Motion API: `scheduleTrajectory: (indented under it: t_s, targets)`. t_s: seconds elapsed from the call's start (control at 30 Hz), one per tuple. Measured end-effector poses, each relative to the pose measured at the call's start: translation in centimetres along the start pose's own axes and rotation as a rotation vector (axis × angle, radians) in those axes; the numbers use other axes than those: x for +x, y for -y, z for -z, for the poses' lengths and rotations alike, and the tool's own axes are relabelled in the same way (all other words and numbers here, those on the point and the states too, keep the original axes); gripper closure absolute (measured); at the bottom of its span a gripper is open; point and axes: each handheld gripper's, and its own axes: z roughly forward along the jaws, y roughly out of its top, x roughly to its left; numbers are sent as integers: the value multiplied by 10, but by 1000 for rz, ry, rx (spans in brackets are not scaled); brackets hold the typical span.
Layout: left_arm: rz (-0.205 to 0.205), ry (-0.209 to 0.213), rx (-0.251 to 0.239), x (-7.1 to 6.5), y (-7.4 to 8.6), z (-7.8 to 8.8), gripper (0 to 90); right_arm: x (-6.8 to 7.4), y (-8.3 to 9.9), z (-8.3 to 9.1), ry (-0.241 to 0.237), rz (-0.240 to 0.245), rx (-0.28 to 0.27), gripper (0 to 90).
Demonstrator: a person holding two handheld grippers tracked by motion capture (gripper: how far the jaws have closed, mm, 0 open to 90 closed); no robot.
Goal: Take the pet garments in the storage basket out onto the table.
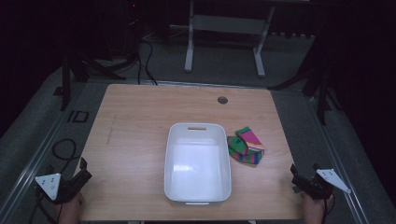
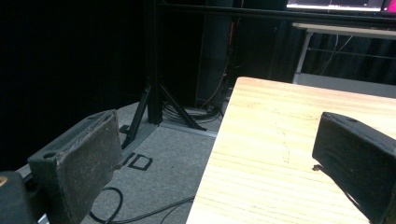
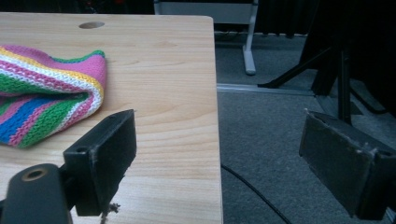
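Left gripper sat at the near-left corner of the table, held by a hand coming in from the bottom edge. Jaws were spread wide, nothing between them. In the left gripper view one jaw hung out over the grey floor, the other over the wood; the table edge ran up between the two. Cable lay on the floor just below the outer jaw.

Right gripper was at the near-right corner, mirror pose, also in a hand. Jaws wide open, empty. In the right gripper view the table edge again passed between the jaws: one jaw over wood, one over floor.

Striped knit cloth, pink/green/blue/yellow bands, lay folded on the wood ahead of the table-side jaw of the right gripper and off to its outer side, not between the jaws. Near that jaw, not touching it. In the high view the cloth sat just beside the right wall of the white tub; could not tell whether it touched the wall.

Tub stood roughly mid-table, between the two grippers and well apart from both, long side running away from the person, handle slot at the far end. Inside looked bare.

Cable hole in the tabletop was far beyond the cloth, also visible ahead of the right gripper's jaws.
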Motion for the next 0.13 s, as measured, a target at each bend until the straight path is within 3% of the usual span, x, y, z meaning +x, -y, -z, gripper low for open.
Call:
scheduleTrajectory:
  t_s: [0.13]
  targets:
    - [0, 1, 0, 0, 0, 0, 19, 0, 0, 0, 2, -4, 3, 108]
